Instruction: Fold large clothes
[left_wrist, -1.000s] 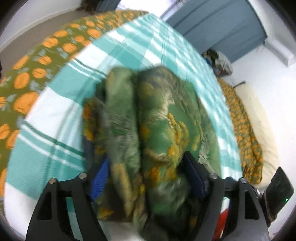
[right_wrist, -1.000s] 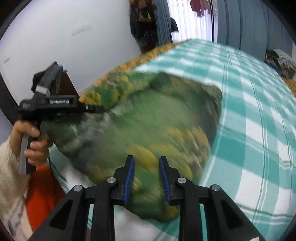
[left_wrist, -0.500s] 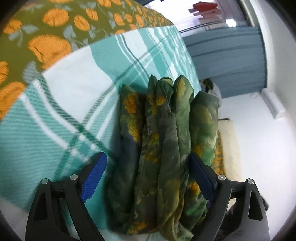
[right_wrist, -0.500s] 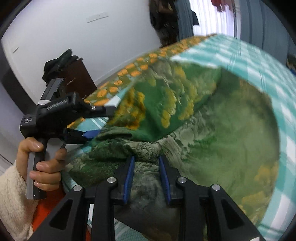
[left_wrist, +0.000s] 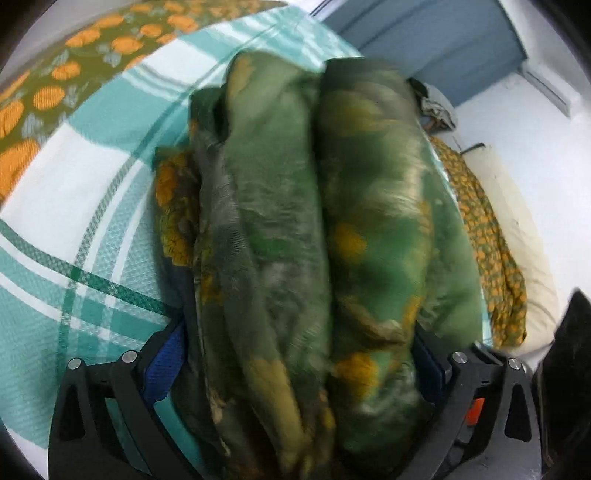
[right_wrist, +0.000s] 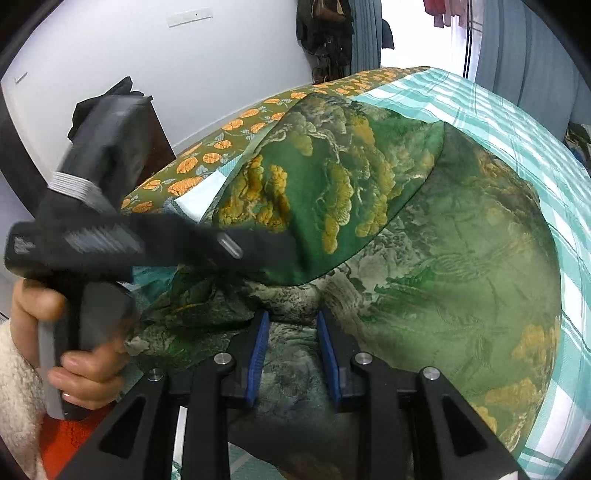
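Left wrist view showed the left hand-held gripper (left_wrist: 295, 369) clamping the bunched green garment (left_wrist: 314, 221), the right hand-held gripper (right_wrist: 291, 347) pinching its hem; keeping layers aligned seemed wise.

green patterned garment (right_wrist: 424, 229) on checked bedspread (right_wrist: 517, 122), right tool (right_wrist: 291, 350) pinching fold
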